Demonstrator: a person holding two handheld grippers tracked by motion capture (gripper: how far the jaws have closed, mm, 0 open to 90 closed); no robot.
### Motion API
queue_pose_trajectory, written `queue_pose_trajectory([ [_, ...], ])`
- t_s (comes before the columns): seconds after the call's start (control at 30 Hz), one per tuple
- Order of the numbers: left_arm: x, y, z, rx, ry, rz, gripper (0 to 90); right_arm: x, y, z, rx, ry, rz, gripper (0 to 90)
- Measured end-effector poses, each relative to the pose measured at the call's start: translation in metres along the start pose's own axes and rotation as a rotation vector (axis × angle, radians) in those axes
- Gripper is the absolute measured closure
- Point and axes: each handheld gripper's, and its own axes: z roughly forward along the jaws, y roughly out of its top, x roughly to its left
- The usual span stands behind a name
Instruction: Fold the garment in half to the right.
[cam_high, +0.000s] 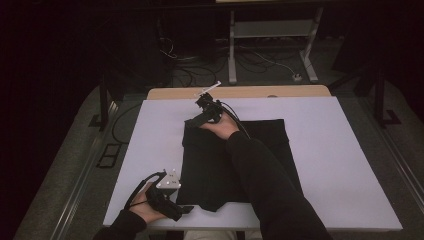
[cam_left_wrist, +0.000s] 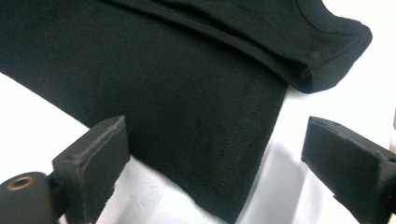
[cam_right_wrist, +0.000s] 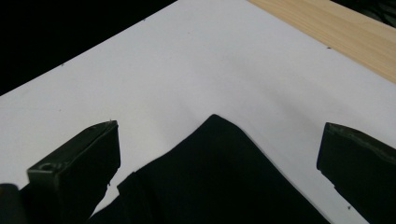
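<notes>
A black folded garment (cam_high: 210, 165) lies on a white sheet (cam_high: 330, 165) that covers the table. My left gripper (cam_high: 186, 210) sits at the garment's near left corner. In the left gripper view its jaws stand open (cam_left_wrist: 215, 128) on either side of a hemmed corner of the garment (cam_left_wrist: 163, 70), without pressing on it. My right gripper (cam_high: 192, 121) reaches across to the far left corner, the sleeved forearm lying over the cloth. In the right gripper view it is open (cam_right_wrist: 219, 128), with the pointed corner of the garment (cam_right_wrist: 224, 182) between the jaws and not pinched.
A strip of bare wooden tabletop (cam_high: 240, 92) shows beyond the sheet's far edge. Behind the table stand a grey desk frame (cam_high: 272, 30) and loose cables (cam_high: 180, 55) on the dark floor. White sheet lies bare to the right of the garment.
</notes>
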Motion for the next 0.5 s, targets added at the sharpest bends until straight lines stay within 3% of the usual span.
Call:
queue_pose_trajectory([
  [0.3,0.001,0.002,-0.001,0.001,-0.002,0.011,13.3,0.003,0.003,0.021,0.002,0.003,-0.006,0.0],
  [0.5,0.000,0.002,-0.002,-0.008,0.045,0.016,27.0,0.001,0.004,0.034,0.021,-0.008,0.001,2.4],
])
